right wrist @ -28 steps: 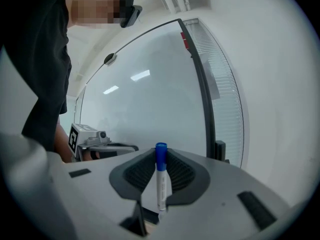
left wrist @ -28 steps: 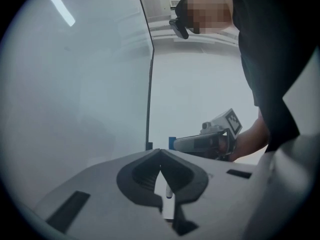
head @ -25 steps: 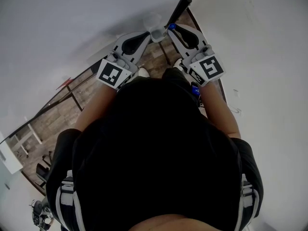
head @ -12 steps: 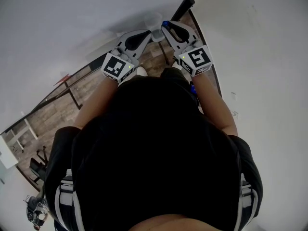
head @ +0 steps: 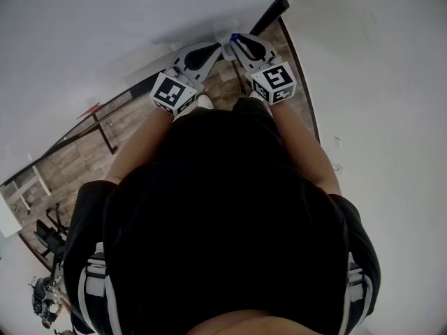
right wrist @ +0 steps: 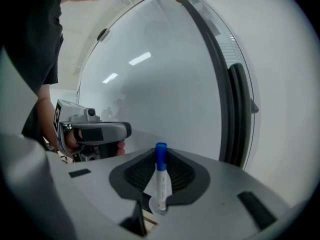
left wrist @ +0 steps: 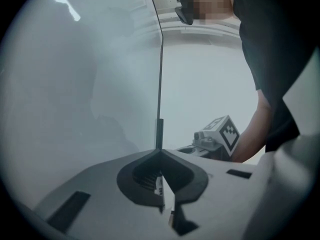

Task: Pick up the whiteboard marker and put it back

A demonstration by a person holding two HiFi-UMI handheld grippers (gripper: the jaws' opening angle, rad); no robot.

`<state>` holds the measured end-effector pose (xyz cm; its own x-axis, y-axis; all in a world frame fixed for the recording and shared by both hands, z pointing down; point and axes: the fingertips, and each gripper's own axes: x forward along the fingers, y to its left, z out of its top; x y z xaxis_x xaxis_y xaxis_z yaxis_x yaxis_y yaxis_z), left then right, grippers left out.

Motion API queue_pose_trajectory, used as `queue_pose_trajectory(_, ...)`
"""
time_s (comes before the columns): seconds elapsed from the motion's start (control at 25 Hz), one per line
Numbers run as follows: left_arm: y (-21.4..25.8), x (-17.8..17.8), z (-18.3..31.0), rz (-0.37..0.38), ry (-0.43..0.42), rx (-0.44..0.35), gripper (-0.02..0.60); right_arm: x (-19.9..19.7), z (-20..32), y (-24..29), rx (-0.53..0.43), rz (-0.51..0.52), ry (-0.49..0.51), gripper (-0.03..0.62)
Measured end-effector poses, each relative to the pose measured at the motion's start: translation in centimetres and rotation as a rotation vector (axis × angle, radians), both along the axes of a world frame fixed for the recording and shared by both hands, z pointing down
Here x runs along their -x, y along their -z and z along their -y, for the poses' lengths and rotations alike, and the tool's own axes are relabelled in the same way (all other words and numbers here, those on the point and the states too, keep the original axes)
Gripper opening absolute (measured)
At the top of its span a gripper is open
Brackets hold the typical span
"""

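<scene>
My right gripper is shut on the whiteboard marker, a white barrel with a blue cap that stands upright between the dark pads. In the head view its blue cap shows at the tip of the right gripper, close to the white board. My left gripper is just left of it, nearly tip to tip. In the left gripper view its jaws meet at the tips with nothing clearly between them. Each gripper shows in the other's view: the left gripper, the right gripper.
The board's dark frame edge rises right of the marker, and a thin dark vertical strip runs up ahead of the left jaws. Below lie wood-pattern floor and a dark metal frame. The person's dark torso fills most of the head view.
Both grippers have shifted toward the top of the head view and drawn closer together, the right one more. The marker has stayed in the right jaws. A pale translucent thing between the tips is now mostly hidden.
</scene>
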<state>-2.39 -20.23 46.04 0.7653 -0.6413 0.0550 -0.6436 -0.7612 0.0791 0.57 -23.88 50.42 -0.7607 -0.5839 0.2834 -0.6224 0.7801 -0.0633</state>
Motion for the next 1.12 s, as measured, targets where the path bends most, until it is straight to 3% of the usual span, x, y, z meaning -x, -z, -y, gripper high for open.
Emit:
queue_pose_trajectory(0.24, -0.1, 0.9, 0.6, -0.010, -0.002, 0.012, 0.004, 0.8, 0.9, -2.6, 0.105, -0.016, -0.030, 0.064)
queue_pose_trajectory(0.8, -0.1, 0.8, -0.2, -0.016, -0.002, 0.019, 0.004, -0.3, 0.8, -6.9, 0.250, -0.090, -0.088, 0.066)
queue_pose_trajectory(1.12, -0.1, 1.0, -0.6, -0.019, 0.007, 0.013, 0.004, -1.0, 1.3, -7.7, 0.269, -0.111, -0.117, 0.068)
